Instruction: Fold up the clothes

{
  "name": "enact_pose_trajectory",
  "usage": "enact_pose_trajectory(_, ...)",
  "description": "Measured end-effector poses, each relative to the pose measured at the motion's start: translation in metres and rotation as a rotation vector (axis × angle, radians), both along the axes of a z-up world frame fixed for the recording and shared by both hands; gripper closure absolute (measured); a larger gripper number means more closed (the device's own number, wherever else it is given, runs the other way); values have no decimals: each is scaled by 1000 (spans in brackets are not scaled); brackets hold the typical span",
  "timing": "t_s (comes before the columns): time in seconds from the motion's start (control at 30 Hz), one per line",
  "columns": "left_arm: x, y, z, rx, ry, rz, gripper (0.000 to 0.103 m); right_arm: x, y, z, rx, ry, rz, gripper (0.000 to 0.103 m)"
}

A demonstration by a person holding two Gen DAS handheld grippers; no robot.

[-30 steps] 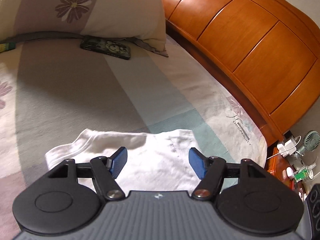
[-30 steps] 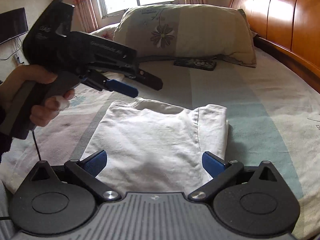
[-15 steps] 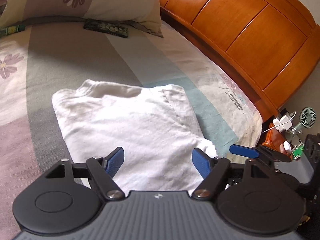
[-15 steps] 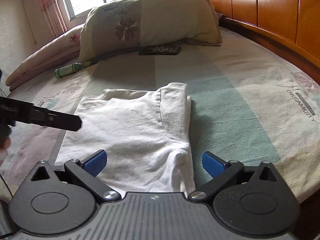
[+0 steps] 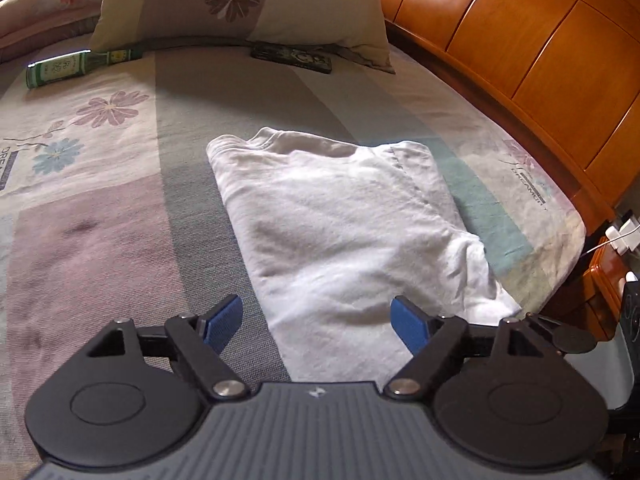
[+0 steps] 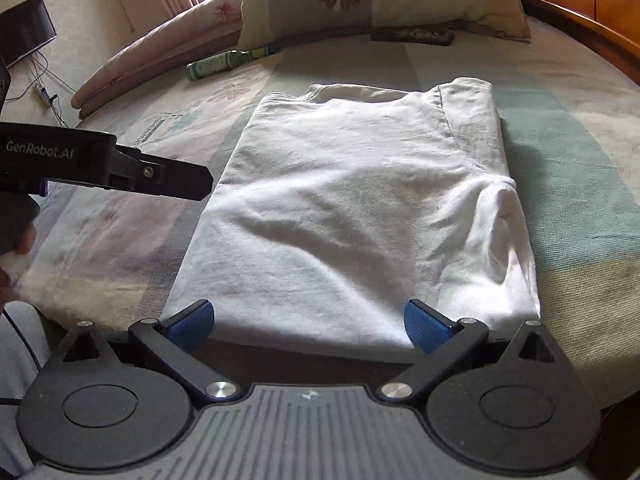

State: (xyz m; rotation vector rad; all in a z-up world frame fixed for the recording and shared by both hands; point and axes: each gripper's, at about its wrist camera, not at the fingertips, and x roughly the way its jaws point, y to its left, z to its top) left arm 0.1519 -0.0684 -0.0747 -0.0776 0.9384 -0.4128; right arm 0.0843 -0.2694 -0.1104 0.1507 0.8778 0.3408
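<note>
Shirt [image 6: 360, 208] (white, folded) flat on bed [image 6: 580, 184] | both hand-held grippers spread, empty: right [image 6: 308, 326] at its near hem, left [image 5: 318, 324] above its corner

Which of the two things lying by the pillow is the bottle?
The green bottle, lying on its side near the pillow's left corner. The other is a flat dark phone farther right.

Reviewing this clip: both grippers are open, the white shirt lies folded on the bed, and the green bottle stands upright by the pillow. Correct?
One error: the green bottle is not upright; it lies on its side on the bed by the pillow, as the left wrist view shows. The rest holds: the left gripper and right gripper are open, and the white shirt lies folded.
</note>
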Motion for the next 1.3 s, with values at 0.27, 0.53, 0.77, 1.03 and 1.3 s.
enact_pose_trajectory(0.27, -7, 13, 12, -39, -36, 48, 22, 21, -16, 32, 31, -141, -43, 0)
enact_pose_trajectory(0.53, -5, 22, 10, -26, -34, 81, 20, 50, -45, 4, 52, -66, -141, 0)
enact_pose_trajectory(0.77, -2, 33, 7, -24, -36, 114, 20, 53, -12, 35, -96, -193, -52, 0)
enact_pose_trajectory(1.03, -4, 50, 5, -23, -44, 171, 20, 95, 11, -3, -178, -98, 10, 0)
enact_pose_trajectory(1.3, 14, 44, 1, -64, -28, 126, 20, 91, 2, -6, -135, -107, -5, 0)
